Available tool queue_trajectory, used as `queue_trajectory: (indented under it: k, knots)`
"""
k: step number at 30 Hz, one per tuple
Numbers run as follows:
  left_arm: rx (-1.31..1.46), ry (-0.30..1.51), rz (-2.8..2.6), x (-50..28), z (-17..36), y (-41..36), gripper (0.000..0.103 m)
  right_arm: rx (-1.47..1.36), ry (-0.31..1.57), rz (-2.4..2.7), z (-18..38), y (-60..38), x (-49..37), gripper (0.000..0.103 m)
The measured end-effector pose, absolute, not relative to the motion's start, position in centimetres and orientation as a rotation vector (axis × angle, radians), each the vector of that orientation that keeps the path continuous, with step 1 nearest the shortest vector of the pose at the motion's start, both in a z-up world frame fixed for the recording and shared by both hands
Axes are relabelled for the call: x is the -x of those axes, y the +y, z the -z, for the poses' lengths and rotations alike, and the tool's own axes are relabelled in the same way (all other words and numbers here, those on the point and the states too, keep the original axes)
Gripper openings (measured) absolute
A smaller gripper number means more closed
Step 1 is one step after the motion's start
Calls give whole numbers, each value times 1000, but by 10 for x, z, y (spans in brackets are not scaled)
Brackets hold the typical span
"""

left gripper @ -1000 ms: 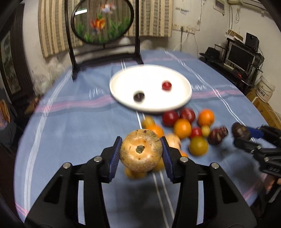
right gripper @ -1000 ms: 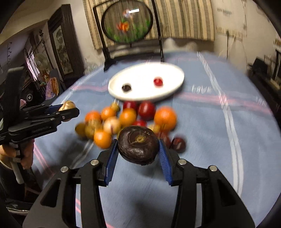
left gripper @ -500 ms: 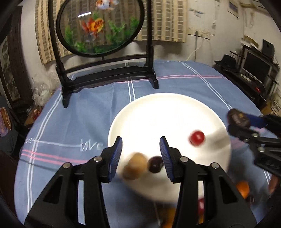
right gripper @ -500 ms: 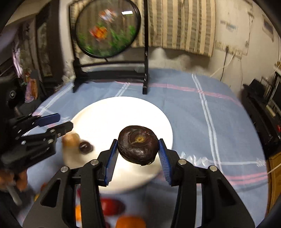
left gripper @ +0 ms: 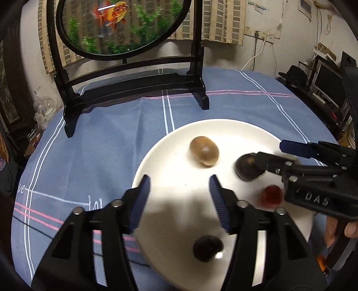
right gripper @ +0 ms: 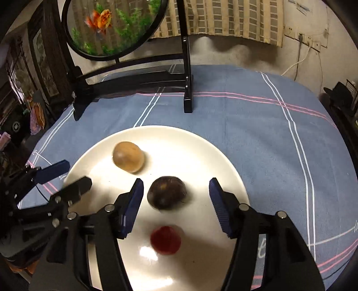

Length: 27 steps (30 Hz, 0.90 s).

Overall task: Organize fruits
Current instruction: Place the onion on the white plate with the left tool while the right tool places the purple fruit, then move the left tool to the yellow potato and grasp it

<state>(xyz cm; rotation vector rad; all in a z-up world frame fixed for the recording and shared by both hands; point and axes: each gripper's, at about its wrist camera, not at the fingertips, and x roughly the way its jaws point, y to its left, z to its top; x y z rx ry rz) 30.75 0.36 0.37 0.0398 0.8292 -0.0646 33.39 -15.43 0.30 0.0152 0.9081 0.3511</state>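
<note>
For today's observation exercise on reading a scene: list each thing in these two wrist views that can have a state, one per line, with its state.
left gripper: open, empty, over the plate.
right gripper: open, jaws either side of the dark brown fruit.
tan fruit: lying free on the plate.
dark brown fruit: resting on the plate, released.
red fruit: on the plate, blurred.
small dark fruit: on the plate's near part.
white plate: flat on the tablecloth.

A round table under a blue cloth (left gripper: 116,138) with pink and white stripes carries a black stand (left gripper: 134,82) holding a round goldfish picture (left gripper: 116,24). Behind hangs a striped curtain (right gripper: 223,18) on a pale wall (left gripper: 279,44) with sockets and a white cable (left gripper: 257,56). A monitor (left gripper: 329,82) sits at right.
</note>
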Motion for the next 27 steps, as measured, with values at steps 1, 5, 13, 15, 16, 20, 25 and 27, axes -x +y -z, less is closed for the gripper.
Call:
queue_trajectory:
  k: [1,5,13,15,16,20,25,27]
  knots:
    - [-42,826,65,-303,-5,3,62,-33,906,-355,-6,-160,-327,61]
    - [-85,785,78,-274,-17,2,73,-85,900,-382,-15,-183,-293,61]
    - [-90,756,106,-202,-30,6,85,-103,895,-375,-17,-225,-210,62]
    - [-92,743,105,-185,-32,6,88,-109,889,-361,-16,-232,-193,63]
    - [-92,737,105,-177,-32,7,90,-108,890,-356,-15,-235,-183,63]
    - [-96,732,108,-146,-30,12,91,-130,886,-356,-10,-243,-149,64]
    - [-62,754,110,-115,-19,23,92,-153,883,-356,2,-246,-113,64]
    - [-47,763,104,-103,-13,27,92,-165,879,-359,5,-247,-104,64]
